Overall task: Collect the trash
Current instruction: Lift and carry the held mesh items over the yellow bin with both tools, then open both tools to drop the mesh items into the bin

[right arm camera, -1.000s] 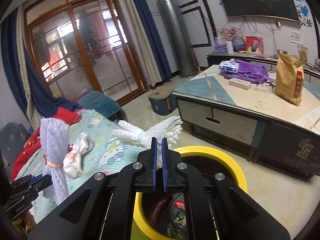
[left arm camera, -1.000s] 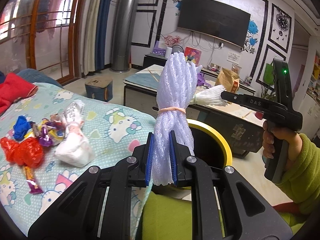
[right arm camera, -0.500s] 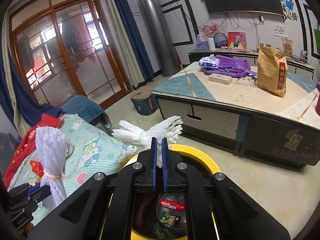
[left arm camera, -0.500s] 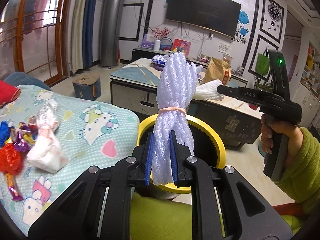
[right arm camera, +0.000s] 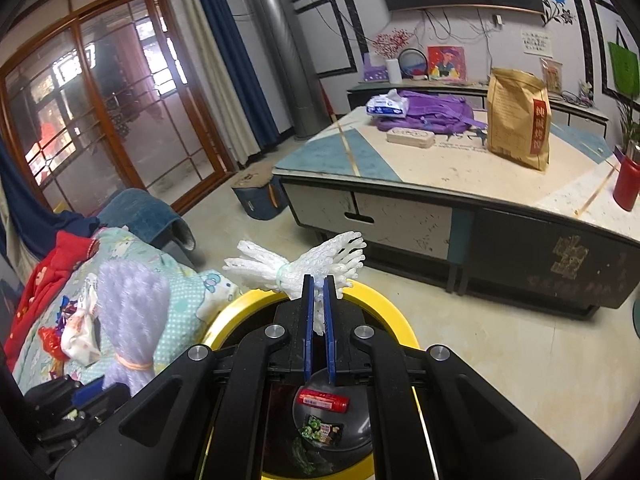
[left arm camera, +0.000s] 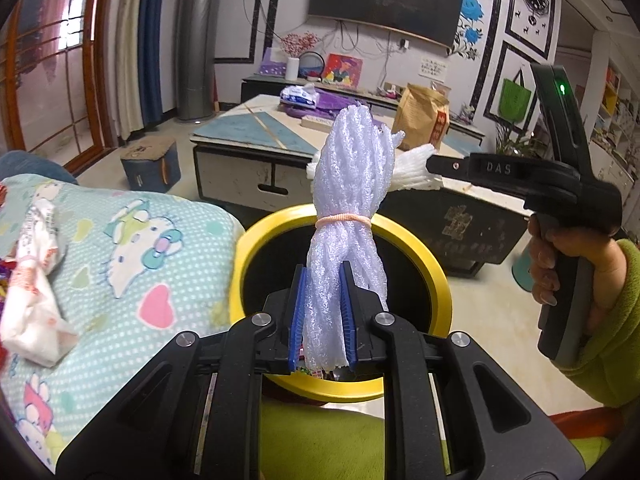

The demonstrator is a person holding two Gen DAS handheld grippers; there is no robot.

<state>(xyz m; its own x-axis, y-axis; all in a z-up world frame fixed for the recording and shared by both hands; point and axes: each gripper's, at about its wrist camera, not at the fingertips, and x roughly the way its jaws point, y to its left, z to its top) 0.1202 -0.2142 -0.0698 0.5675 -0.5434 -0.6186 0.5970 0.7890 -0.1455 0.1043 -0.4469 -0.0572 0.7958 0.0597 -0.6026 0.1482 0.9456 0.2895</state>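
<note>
Here, the left gripper (left arm camera: 323,312) is clamping its blue pads on the lower end of a pale lilac foam net bundle (left arm camera: 348,216), which is standing upright — long axis vertical, frayed top pointing up — with a peach rubber band (left arm camera: 344,219) cinching it about midway. The bundle is hanging directly over the mouth of the yellow-rimmed trash bin (left arm camera: 436,276).

The right gripper (right arm camera: 319,312) is pinching a white foam net bundle (right arm camera: 304,262) between nearly closed jaws. This one is lying crosswise (long axis roughly horizontal, running left to right in the right wrist view), its two fanned ends spreading outward from a tie at the middle. It is sitting above the far rim of the same bin (right arm camera: 394,312). In the left wrist view it is poking out from the right gripper's tip (left arm camera: 434,169), partly hidden behind the lilac bundle.

Inside the bin a red cylindrical item (right arm camera: 324,399) and a printed wrapper (right arm camera: 322,429) are lying on a dark surface.

Beside the bin, a cartoon-print blanket (left arm camera: 132,240) is carrying a crumpled white wrapper (left arm camera: 30,280) — and more coloured scraps (right arm camera: 52,338) are lying by it.
</note>
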